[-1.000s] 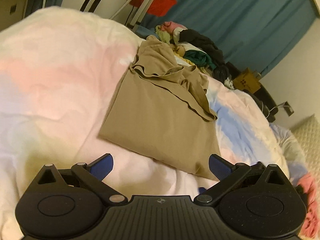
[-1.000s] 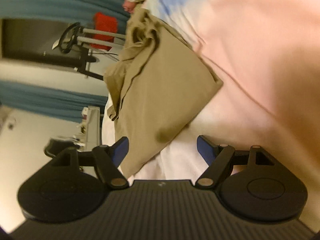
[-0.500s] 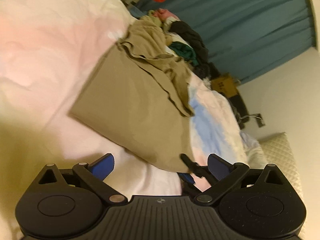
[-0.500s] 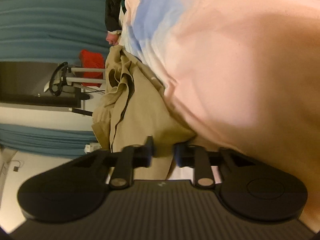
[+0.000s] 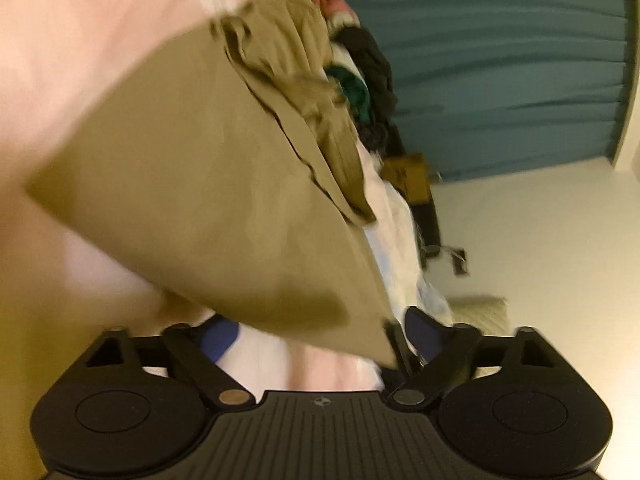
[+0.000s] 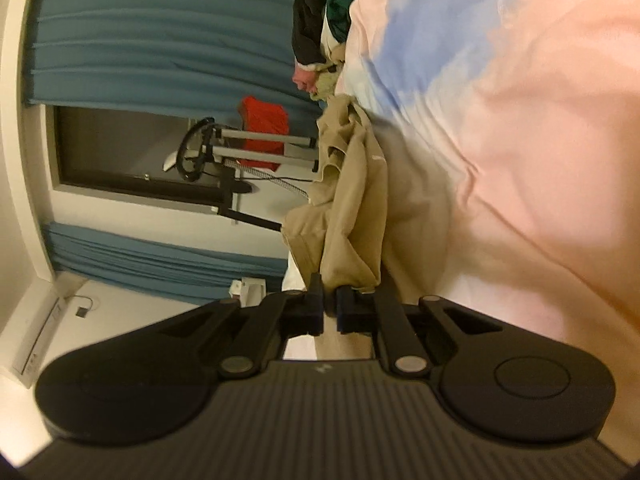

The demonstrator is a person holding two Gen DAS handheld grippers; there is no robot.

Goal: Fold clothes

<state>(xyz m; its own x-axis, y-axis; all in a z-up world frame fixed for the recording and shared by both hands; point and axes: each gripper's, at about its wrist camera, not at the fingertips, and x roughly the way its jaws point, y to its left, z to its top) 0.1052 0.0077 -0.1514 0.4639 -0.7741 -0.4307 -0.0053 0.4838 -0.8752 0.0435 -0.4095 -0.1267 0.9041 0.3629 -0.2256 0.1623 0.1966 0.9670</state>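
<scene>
A tan garment [image 5: 208,184] lies on a pastel pink and blue duvet [image 5: 80,40], with its near corner lifted off the bed. My left gripper [image 5: 320,332] is open, its blue pads on either side of the garment's near hem, which hangs over the gap. My right gripper [image 6: 330,308] is shut on the tan garment's [image 6: 352,216] corner and holds it up from the duvet [image 6: 520,140]. The right gripper's tip also shows in the left wrist view [image 5: 394,344], next to the garment's corner.
A heap of dark, green and pink clothes [image 5: 360,68] lies at the far end of the bed. Teal curtains [image 5: 500,60] hang behind. A red cloth on a metal rack [image 6: 260,136] stands by the window. A cardboard box [image 5: 408,172] sits on the floor.
My right gripper closed on the garment's corner and lifted it. My left gripper moved in close to the near hem and stayed open; the garment fills more of its view.
</scene>
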